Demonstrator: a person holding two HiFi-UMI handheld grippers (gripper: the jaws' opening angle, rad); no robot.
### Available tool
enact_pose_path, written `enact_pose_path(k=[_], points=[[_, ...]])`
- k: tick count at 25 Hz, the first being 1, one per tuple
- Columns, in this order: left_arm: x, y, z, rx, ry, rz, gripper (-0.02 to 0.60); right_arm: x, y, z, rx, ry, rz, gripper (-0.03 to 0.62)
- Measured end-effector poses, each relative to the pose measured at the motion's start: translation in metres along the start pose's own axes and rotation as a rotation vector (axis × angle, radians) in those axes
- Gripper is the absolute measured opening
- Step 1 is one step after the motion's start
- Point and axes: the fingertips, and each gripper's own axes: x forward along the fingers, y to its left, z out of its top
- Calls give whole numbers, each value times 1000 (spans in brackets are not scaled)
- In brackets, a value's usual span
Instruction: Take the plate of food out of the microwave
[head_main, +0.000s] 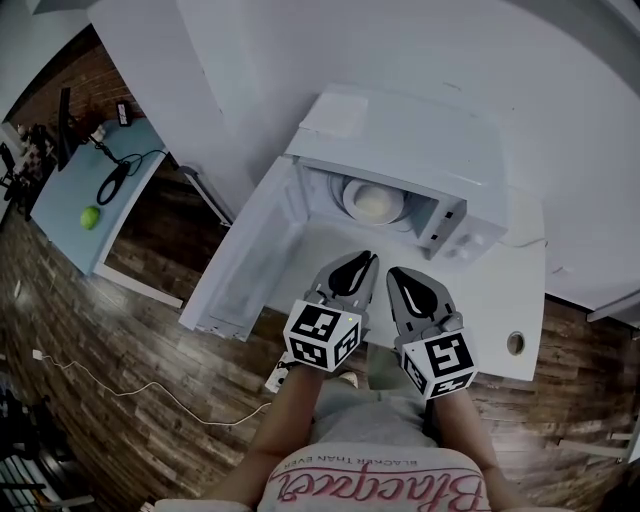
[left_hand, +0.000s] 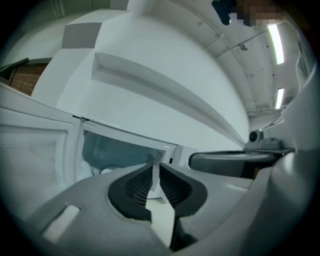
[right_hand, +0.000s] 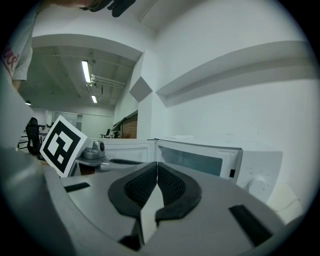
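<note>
The white microwave oven (head_main: 400, 150) stands on the white surface (head_main: 505, 300) with its white door (head_main: 250, 270) swung fully open to the left, and the round white plate (head_main: 350, 195) with a pale mound of food (head_main: 372, 205) sits deep in the cavity, towards the back. The left gripper (left_hand: 155, 167) hovers in front of the opening with its fingers only a narrow slit apart and nothing between them. The right gripper (right_hand: 157, 166), just beside it, has its fingers closed together on nothing. The step in hand looks like the approach, so both would do well to spread their fingers wide before entering, go in level and low, and take the plate by opposite edges of its rim so the food stays flat as it comes out. The cavity mouth is low and the control panel (head_main: 452, 225) bounds it on the right, so the grippers have little room side by side. The open door limits any swing to the left. Well apart lie a round hole (head_main: 515, 343) in the surface and a green ball-like thing (head_main: 90, 217) on a pale blue side table (head_main: 65, 205)
</note>
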Motion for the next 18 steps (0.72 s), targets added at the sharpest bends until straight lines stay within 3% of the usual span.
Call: enact_pose_path(k=[7, 12, 18], points=[[18, 28, -6, -118, -14, 17, 115, 21, -9, -3, -6, 0, 26, 14], [34, 55, -14, -209, -33, 69, 123, 35, -28, -10, 11, 15, 24, 13], [55, 73, -44, -425, -16, 51, 121, 50, -42, -28, 55, 42, 29, 14]])
